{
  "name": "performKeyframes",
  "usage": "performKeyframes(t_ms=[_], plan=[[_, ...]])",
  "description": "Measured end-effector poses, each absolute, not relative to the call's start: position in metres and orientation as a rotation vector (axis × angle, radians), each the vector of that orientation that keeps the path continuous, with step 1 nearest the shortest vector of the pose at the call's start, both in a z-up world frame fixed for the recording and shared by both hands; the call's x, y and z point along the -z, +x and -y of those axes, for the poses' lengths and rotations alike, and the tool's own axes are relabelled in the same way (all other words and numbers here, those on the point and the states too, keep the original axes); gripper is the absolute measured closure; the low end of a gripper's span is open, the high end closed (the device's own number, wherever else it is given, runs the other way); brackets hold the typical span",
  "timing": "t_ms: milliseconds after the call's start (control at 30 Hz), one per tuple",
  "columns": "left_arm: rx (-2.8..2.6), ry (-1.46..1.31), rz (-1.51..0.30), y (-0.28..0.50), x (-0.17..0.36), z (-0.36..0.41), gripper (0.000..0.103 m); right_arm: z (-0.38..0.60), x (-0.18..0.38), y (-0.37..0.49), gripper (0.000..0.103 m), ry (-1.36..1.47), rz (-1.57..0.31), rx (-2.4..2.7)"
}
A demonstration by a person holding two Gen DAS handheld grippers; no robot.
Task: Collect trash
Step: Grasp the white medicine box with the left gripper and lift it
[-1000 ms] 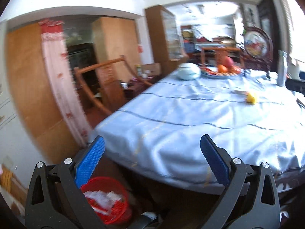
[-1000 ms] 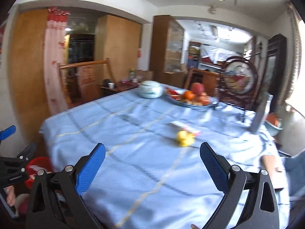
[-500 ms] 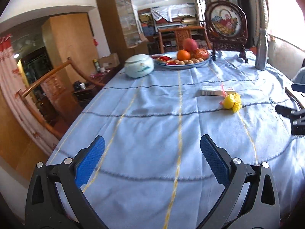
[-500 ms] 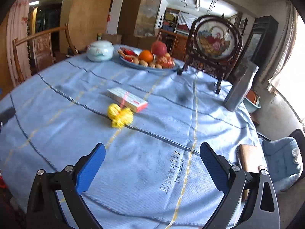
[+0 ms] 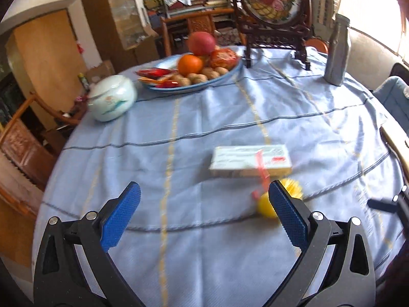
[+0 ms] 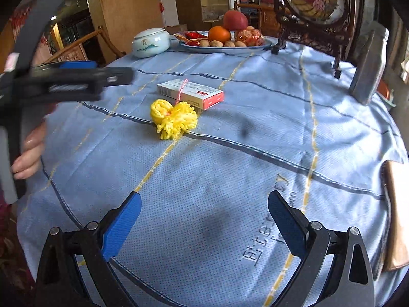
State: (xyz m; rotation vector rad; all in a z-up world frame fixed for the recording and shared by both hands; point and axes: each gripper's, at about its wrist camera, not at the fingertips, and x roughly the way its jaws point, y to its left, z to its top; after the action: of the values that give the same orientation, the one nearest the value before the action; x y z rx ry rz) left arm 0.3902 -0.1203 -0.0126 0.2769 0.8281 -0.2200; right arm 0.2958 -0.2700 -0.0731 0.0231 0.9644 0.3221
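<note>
A yellow foam fruit net point(image 6: 173, 119) lies crumpled on the blue tablecloth point(image 6: 230, 166), touching a white and red carton point(image 6: 190, 93) with a thin red strip. In the left wrist view the net point(image 5: 294, 192) is partly hidden behind my right-hand finger, and the carton point(image 5: 250, 161) lies just beyond. My left gripper point(image 5: 204, 217) is open and empty, above the cloth short of the net; it also shows in the right wrist view point(image 6: 76, 81). My right gripper point(image 6: 204, 223) is open and empty, well short of the net.
A fruit plate point(image 5: 194, 81), a white lidded pot point(image 5: 112, 97), a framed embroidery stand point(image 5: 273, 12) and a grey bottle point(image 5: 337, 51) stand at the far side. A wooden chair point(image 5: 23, 138) is at the left. A brown cushion point(image 6: 396, 215) lies at the right edge.
Both grippers have swung from the table's edge and the red bin on the floor toward the table's middle. The net and carton are now much closer. Both jaws stay open.
</note>
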Motion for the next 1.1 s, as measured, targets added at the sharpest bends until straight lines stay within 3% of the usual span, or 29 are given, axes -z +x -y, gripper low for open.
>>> performKeyframes(t_ms=[200, 500, 633, 967, 1100], plan=[[0.274, 0.257, -0.892, 0.433, 0.033, 0.167, 0.006, 0.279, 0.082, 0.301, 0.005, 0.104, -1.026, -0.347], [0.276, 0.270, -0.893, 0.477, 0.047, 0.172, 0.006, 0.271, 0.081, 0.297, 0.004, 0.057, -1.037, -0.330], [0.469, 0.117, -1.053, 0.502, 0.064, 0.161, 0.006, 0.271, 0.080, 0.296, 0.004, 0.060, -1.036, -0.332], [0.793, 0.218, -1.114, 0.434, 0.063, 0.149, 0.006, 0.272, 0.081, 0.298, 0.004, 0.068, -1.036, -0.336], [0.672, 0.320, -1.015, 0.420, 0.052, 0.149, 0.006, 0.270, 0.080, 0.297, 0.004, 0.056, -1.035, -0.340]])
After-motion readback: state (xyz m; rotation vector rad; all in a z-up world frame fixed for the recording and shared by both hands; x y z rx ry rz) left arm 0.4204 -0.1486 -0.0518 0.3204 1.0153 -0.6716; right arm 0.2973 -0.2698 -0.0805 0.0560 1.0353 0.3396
